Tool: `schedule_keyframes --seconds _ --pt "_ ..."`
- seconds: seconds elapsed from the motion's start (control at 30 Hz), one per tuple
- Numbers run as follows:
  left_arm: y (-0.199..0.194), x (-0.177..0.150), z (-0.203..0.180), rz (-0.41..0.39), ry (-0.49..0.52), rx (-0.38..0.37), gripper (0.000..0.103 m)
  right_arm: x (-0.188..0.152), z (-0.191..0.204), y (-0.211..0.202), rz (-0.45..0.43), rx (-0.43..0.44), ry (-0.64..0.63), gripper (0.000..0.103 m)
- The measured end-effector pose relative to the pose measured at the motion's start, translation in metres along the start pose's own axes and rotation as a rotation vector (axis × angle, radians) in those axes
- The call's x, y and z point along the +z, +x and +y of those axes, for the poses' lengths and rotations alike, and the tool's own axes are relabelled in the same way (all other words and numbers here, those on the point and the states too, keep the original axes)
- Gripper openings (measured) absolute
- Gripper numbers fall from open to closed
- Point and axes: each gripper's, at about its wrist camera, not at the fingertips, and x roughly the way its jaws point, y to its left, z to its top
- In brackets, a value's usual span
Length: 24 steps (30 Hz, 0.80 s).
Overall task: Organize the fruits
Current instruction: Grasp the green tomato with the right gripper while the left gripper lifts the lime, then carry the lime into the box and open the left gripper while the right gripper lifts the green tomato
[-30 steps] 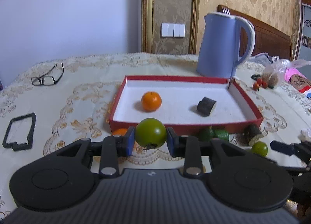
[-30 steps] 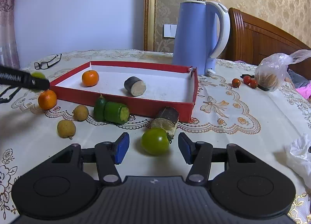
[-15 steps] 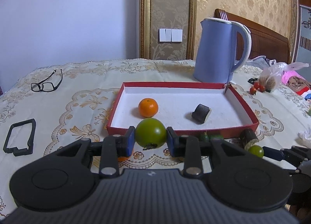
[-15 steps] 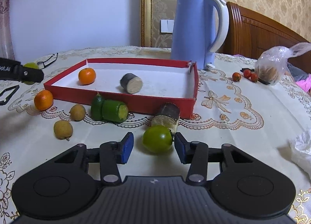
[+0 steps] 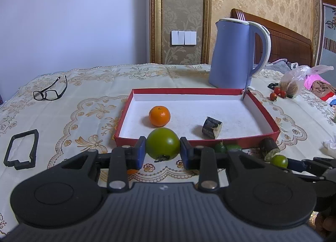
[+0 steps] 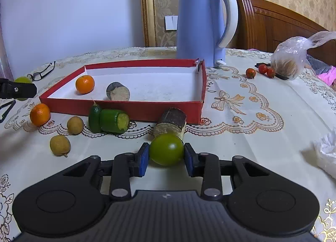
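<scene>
My left gripper (image 5: 162, 152) is shut on a green tomato (image 5: 163, 143) and holds it above the cloth in front of the red tray (image 5: 197, 91). The tray holds an orange (image 5: 159, 116) and a dark sugarcane piece (image 5: 211, 130). My right gripper (image 6: 166, 159) has closed on a second green tomato (image 6: 166, 149) lying on the cloth, both pads touching its sides. Just behind it lies another sugarcane piece (image 6: 171, 124). A cut cucumber (image 6: 109, 120), a loose orange (image 6: 40, 114) and two longans (image 6: 75, 124) lie in front of the tray.
A blue kettle (image 6: 201, 25) stands behind the tray. Glasses (image 5: 49, 92) and a black frame (image 5: 21, 149) lie at the left. Cherry tomatoes (image 6: 260, 70) and a plastic bag (image 6: 290, 60) are at the right, a white tissue (image 6: 327, 149) near the right edge.
My right gripper moved forward and its jaws closed from wide open onto the green tomato. My left gripper rose and pulled back a little with its tomato.
</scene>
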Motion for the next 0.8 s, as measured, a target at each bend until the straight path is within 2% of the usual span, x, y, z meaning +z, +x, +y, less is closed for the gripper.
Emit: schedule_keyframes --seconds 0.33,0.8 --pt "0.006 -0.001 0.001 0.015 0.005 0.017 0.031 0.002 0.002 -0.018 -0.037 0.053 -0.005 0.034" --pt "0.035 0.016 -0.009 0.021 0.062 0.094 0.031 0.009 0.0 -0.035 -0.091 0.085 -0.003 0.034"
